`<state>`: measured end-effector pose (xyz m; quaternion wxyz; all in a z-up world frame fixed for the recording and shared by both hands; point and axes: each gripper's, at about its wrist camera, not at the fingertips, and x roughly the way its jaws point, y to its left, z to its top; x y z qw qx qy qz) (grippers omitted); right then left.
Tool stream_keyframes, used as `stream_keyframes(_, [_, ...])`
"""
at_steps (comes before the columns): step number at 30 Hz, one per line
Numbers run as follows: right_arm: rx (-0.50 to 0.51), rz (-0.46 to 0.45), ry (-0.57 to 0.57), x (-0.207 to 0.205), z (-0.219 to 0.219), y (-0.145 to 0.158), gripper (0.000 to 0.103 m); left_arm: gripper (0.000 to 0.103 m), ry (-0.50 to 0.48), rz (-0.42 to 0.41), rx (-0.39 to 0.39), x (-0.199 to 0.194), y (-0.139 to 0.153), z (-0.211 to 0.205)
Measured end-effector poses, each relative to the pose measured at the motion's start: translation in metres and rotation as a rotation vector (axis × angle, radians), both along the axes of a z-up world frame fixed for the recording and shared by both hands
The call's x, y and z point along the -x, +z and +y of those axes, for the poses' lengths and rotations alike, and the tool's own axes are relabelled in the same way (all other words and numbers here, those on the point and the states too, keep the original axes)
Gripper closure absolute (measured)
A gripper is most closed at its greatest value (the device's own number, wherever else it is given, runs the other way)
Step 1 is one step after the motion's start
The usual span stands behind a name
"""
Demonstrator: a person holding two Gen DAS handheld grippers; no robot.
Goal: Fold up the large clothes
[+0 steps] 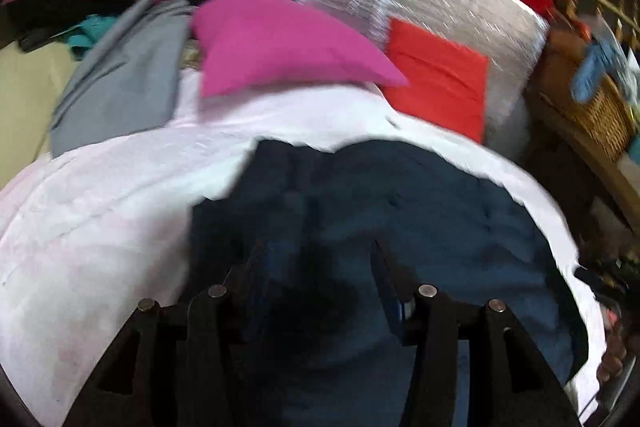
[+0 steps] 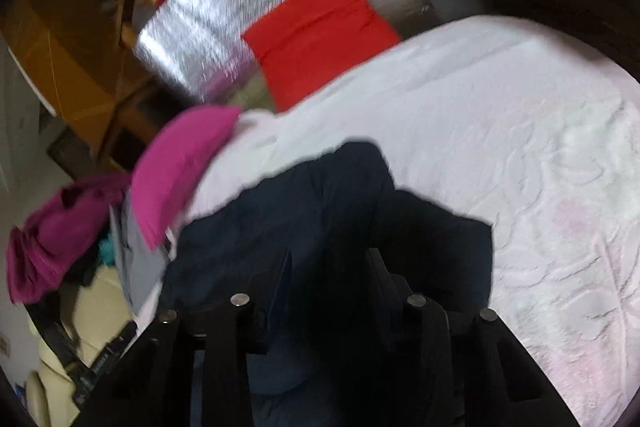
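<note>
1. The navy garment (image 1: 400, 227) lies on the white bedspread (image 1: 120, 207); I judge it soft, limp and light, best taken at an edge or corner.
2. My left gripper (image 1: 316, 251) and right gripper (image 2: 328, 259) sit part-spread over navy cloth; whether they pinch it I cannot tell.
3. Beyond the garment, the pink pillow (image 1: 280, 43) and red pillow (image 1: 436, 83) crowd the bedspread's far edge.

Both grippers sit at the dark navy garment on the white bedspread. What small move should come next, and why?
Probably lift both ends a little and draw them apart. The navy garment lies bunched on the white bedspread, with cloth between the fingers of the left gripper and the right gripper. Whether the pads press it is too blurred to tell. Spreading it flat would prepare a fold.
</note>
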<state>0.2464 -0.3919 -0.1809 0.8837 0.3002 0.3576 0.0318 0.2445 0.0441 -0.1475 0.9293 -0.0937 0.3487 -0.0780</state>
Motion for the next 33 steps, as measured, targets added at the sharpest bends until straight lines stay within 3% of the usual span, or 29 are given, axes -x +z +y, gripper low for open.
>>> stream_keyframes(5, [0.034, 0.175, 0.027, -0.021, 0.014, -0.036, 0.067, 0.050, -0.050, 0.152, -0.051, -0.014, -0.030, -0.025])
stream_keyframes(8, [0.047, 0.173, 0.028, -0.023, 0.013, -0.034, 0.066, 0.048, -0.047, 0.142, -0.066, -0.015, -0.026, -0.028])
stream_keyframes(13, [0.018, 0.093, 0.054, -0.028, 0.029, -0.012, 0.064, 0.048, 0.001, 0.113, 0.056, -0.018, -0.014, -0.008])
stream_keyframes(17, [0.013, 0.077, 0.148, -0.066, 0.071, 0.001, 0.064, 0.048, 0.076, 0.086, 0.027, -0.019, -0.010, 0.006])
stream_keyframes(23, [0.017, 0.117, 0.297, -0.136, 0.160, 0.007, 0.064, 0.048, 0.144, 0.128, 0.024, -0.028, -0.019, 0.022])
stream_keyframes(26, [0.053, 0.198, 0.324, -0.174, 0.200, -0.008, 0.063, 0.048, 0.147, 0.122, 0.009, -0.028, -0.018, 0.021])
stream_keyframes(29, [0.172, 0.266, 0.296, -0.196, 0.217, -0.031, 0.064, 0.048, 0.139, 0.126, 0.000, -0.030, -0.019, 0.019])
stream_keyframes(33, [0.151, 0.284, 0.283, -0.201, 0.213, -0.032, 0.065, 0.048, 0.130, 0.131, 0.018, -0.030, -0.018, 0.022])
